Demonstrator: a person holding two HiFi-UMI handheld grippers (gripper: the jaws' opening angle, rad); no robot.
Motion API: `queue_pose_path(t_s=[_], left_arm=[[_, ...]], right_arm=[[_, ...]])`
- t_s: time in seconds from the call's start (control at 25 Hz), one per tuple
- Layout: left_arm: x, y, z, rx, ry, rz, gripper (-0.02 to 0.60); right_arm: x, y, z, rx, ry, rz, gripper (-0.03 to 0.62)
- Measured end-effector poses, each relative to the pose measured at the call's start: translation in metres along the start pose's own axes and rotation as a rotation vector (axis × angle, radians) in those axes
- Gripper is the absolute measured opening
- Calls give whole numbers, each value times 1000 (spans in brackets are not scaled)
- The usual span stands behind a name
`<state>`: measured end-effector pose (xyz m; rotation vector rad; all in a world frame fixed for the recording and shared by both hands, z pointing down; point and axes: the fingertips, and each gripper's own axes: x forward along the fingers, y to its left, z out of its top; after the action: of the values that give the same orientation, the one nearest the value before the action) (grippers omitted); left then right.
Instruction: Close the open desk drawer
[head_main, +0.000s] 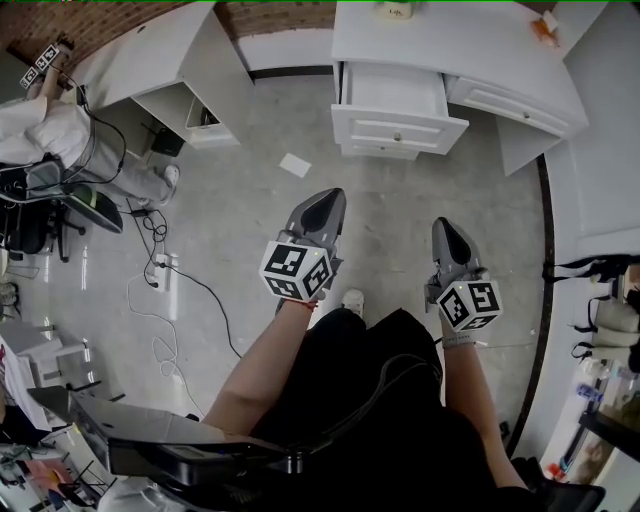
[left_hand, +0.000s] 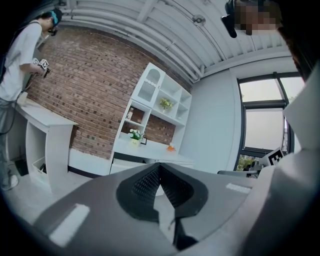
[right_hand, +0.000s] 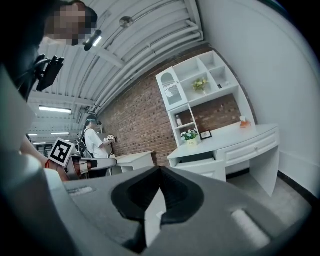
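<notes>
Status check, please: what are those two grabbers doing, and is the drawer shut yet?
Both shut, empty: left hand-held gripper, right hand-held gripper. Open desk drawer not yet reached. One white scrap on floor ahead.

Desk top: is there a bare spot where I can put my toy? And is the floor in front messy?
Yes. The desk top is bare between the little plant and the orange thing. The floor before the open drawer is bare too, bar one white paper. The left, around the cables, is crowded.
</notes>
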<state>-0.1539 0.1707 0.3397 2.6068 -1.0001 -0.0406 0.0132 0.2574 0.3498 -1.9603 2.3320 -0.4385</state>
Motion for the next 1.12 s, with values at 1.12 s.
queue_pose_path(t_s=[1.12], left_arm=[[111, 43, -3, 11, 65, -20, 2]], right_arm=[[123, -57, -2, 28, 62, 65, 0]])
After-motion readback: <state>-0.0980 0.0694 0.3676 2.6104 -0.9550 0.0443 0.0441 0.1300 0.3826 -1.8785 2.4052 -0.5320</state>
